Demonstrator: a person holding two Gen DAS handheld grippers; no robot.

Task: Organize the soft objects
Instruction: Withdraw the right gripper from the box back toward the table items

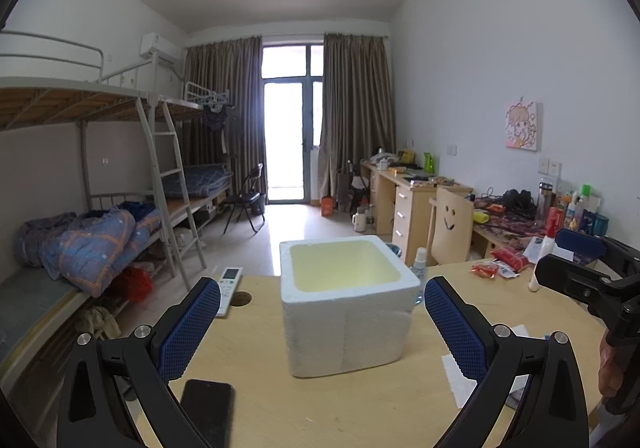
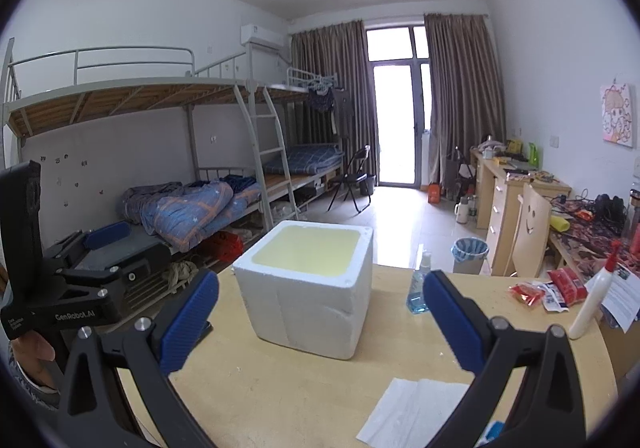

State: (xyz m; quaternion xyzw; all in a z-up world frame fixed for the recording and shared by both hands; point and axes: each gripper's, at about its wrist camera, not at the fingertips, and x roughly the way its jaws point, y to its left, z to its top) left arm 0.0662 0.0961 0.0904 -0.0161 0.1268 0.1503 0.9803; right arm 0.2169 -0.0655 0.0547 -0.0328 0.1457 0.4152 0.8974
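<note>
A: In the left wrist view, your left gripper (image 1: 322, 322) is spread wide and pinches nothing; the foam box (image 1: 347, 306) stands upright on the table (image 1: 340, 408), just ahead between the two blue pads (image 1: 188, 328).

B: And what lies around it?

A: A phone (image 1: 208, 410) lies flat near the left pad; a remote (image 1: 229, 288) lies at the far left edge, beside a round hole (image 1: 241, 298) in the table; a tissue (image 1: 460, 376) is partly behind the right finger; snack packets (image 1: 502, 266) are at the far right; your right gripper (image 1: 576, 266) comes in from the right edge.

B: Is something soft inside the box?

A: The part of the inside that you can see is bare and yellowish; the bottom is hidden.

B: Now the right wrist view?

A: Your right gripper (image 2: 320, 322) is also fully spread, with nothing between the pads; the box (image 2: 306, 290) is ahead and a little to the left, apart from both pads; a blue bottle (image 2: 418, 286) stands just beside the right pad (image 2: 452, 320); the tissue (image 2: 416, 412) lies near, low in the picture; a white bottle (image 2: 592, 296) stands at the right, near the packets (image 2: 546, 290); your left gripper (image 2: 108, 248) shows at the left edge, with your hand (image 2: 34, 360) under it.
</note>
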